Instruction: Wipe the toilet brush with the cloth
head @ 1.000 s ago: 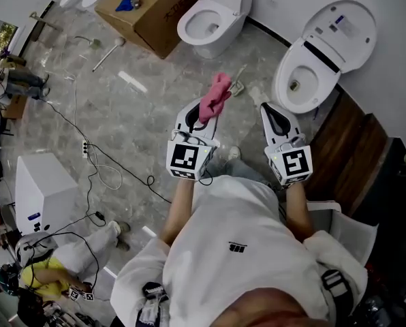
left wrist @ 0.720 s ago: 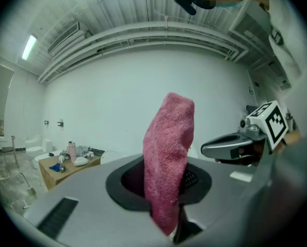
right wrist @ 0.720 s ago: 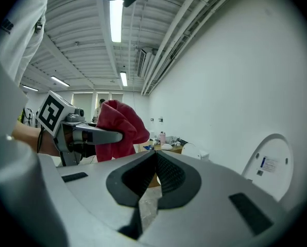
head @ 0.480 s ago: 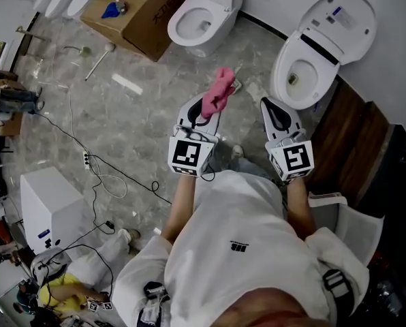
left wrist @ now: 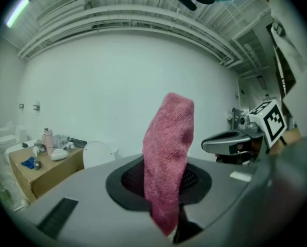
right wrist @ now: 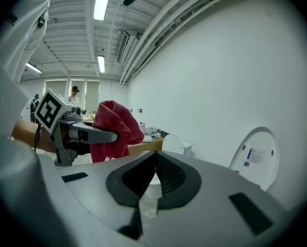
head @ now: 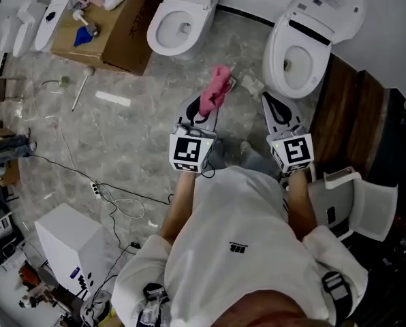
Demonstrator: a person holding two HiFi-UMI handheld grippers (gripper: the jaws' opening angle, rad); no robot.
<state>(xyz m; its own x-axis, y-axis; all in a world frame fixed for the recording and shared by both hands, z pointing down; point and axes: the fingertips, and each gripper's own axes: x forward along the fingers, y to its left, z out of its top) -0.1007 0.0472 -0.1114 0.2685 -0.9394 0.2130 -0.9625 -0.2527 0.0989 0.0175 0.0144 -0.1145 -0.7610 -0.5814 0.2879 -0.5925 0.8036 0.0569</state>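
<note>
My left gripper point(head: 204, 106) is shut on a pink cloth point(head: 216, 87) that stands up out of its jaws; in the left gripper view the cloth point(left wrist: 168, 153) rises from the closed pads. To its right, my right gripper point(head: 270, 98) is shut with nothing held, its jaws point(right wrist: 154, 161) pressed together. Both point at the floor between two toilets. A long-handled brush point(head: 80, 87) lies on the floor far to the left, away from both grippers. Small items point(head: 249, 84) on the floor beyond the cloth are too small to name.
A white toilet point(head: 179, 22) stands ahead on the left, and another with its lid raised point(head: 298, 53) on the right. A cardboard box point(head: 104, 33) with bottles sits at the far left. Cables point(head: 114, 196) trail past a white unit point(head: 73, 244). Dark wood panels point(head: 346, 114) and a white bin point(head: 356, 203) flank the right.
Both grippers have moved forward and lower together toward the gap between the toilets. The cloth stays in the left gripper. The box and the brush have slid left in the head view.
</note>
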